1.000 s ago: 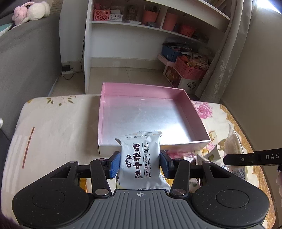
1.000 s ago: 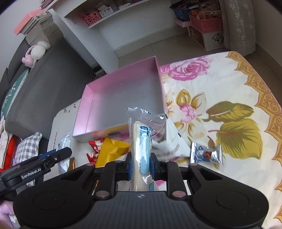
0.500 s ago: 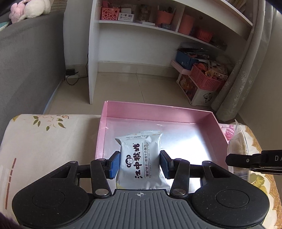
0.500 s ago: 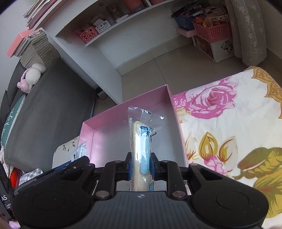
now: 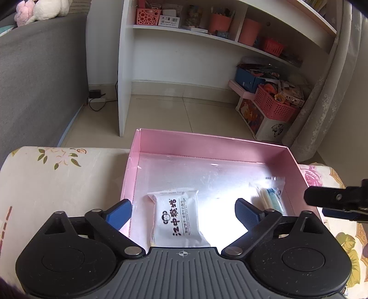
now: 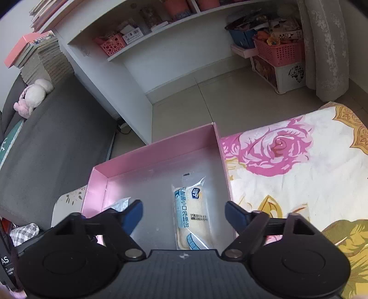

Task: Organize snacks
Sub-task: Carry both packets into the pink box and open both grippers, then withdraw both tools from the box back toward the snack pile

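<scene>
Left gripper (image 5: 183, 211): jaws just opened wide, white packet (image 5: 176, 217) lay loose between, near end hidden.
Right gripper (image 6: 184, 212): just opened wide, bread packet (image 6: 192, 211) free, its near end cut off.
Box (image 5: 207, 143): pink, held both.

Home living room: grey sofa (image 5: 34, 76) at left with plush toy (image 5: 39, 10) (upper left corner), white shelving (image 5: 184, 30) top centre, lace curtain (image 5: 329, 92) right, flowered tablecloth (image 6: 299, 165).

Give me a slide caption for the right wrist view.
Right gripper open above the pink box, clear-wrapped bread packet lying inside near its right wall.
</scene>
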`<state>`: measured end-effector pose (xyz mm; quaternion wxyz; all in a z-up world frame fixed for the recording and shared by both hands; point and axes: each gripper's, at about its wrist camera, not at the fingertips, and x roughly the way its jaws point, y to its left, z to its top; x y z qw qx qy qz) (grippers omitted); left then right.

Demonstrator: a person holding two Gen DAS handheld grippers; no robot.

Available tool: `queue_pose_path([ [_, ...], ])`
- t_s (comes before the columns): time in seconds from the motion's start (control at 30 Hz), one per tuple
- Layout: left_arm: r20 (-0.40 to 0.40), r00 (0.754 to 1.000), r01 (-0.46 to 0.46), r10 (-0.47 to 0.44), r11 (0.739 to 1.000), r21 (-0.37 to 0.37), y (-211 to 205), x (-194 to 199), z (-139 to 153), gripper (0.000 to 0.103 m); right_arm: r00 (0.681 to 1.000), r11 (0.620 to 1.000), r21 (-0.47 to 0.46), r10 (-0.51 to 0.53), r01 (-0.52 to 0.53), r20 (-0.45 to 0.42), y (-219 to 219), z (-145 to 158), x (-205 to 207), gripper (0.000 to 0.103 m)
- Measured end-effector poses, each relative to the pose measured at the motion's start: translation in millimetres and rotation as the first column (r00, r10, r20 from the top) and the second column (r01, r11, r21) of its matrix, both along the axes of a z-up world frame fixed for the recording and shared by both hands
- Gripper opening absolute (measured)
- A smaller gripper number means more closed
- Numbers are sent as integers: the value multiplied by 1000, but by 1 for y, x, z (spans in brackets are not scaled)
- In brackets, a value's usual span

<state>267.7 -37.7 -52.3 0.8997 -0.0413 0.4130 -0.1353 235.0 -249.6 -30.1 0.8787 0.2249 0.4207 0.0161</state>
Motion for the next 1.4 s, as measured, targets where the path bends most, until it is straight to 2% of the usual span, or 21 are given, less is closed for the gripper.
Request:
queue_pose_path([
  [0.23, -31, 1000, 3, -3, 1000, 9, 4, -22, 9, 102, 1000, 997, -77, 22, -21, 20, 5, 15, -23, 95],
  [0.33, -38, 999, 11, -10, 1000, 28, 6, -37, 13, 102, 999, 995, -95, 19, -16, 30, 7, 20, -37, 97],
  [0.73, -63, 998, 23, -18, 996, 81, 21, -101, 31, 103, 997, 972, -227, 67, -56, 40, 26, 39, -94, 97],
  [1.17, -52, 997, 56, -50, 991, 120, 37, -166, 45, 103, 995, 963, -255, 94, -85, 24, 43, 44, -146, 97],
  [1.33, -6, 999, 54, -54, 994, 99, 53, -189, 35, 103, 991, 962, -251, 125, -109, 48, 47, 34, -166, 97],
  [1.4, -2, 998, 64, -64, 991, 118, 58, -195, 29, 103, 987, 959, -248, 151, -133, 54, 50, 27, -175, 97],
])
